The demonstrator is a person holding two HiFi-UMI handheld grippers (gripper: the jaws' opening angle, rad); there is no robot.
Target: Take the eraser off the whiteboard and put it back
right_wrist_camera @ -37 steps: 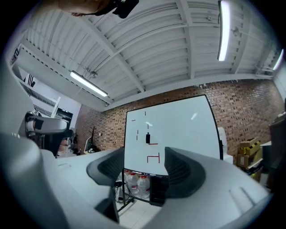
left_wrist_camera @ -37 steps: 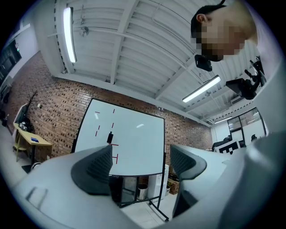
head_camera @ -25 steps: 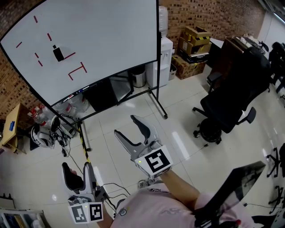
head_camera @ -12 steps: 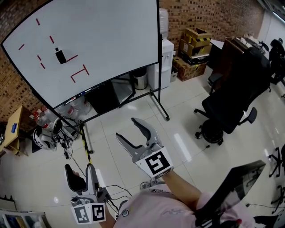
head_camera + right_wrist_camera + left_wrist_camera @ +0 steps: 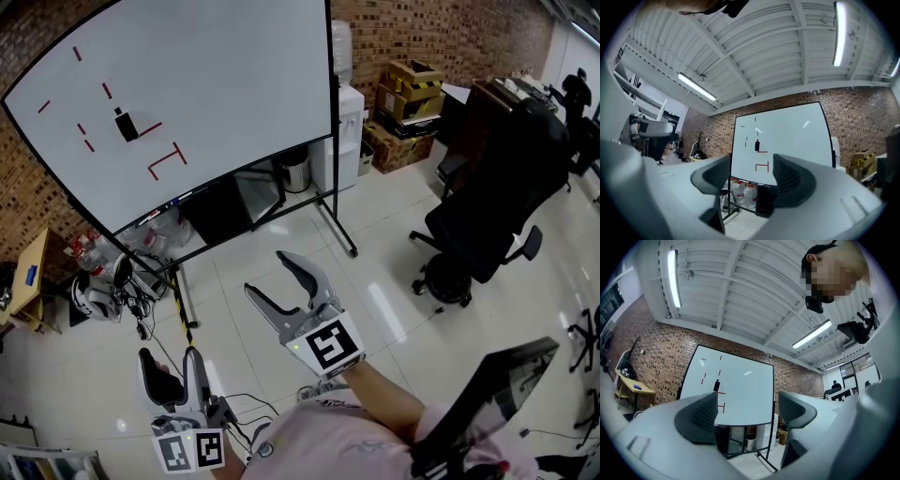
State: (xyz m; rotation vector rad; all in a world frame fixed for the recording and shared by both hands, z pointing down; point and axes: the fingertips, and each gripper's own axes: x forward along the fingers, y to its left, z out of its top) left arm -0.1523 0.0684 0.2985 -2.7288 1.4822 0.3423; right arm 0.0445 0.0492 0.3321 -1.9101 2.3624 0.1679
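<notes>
A small black eraser sticks to the whiteboard among short red marks, far off at the upper left of the head view. It also shows as the dark eraser in the left gripper view and the eraser in the right gripper view. My right gripper is held out over the floor, open and empty, well short of the board. The left gripper stays low beside me, open with nothing between its jaws.
The whiteboard stands on a black wheeled frame. Water bottles and gear lie under its left end, a bin and white water dispenser behind it. Black office chairs and cardboard boxes are to the right. A cable runs near my feet.
Only the head camera shifted slightly; both grippers hold the same places and openings.
</notes>
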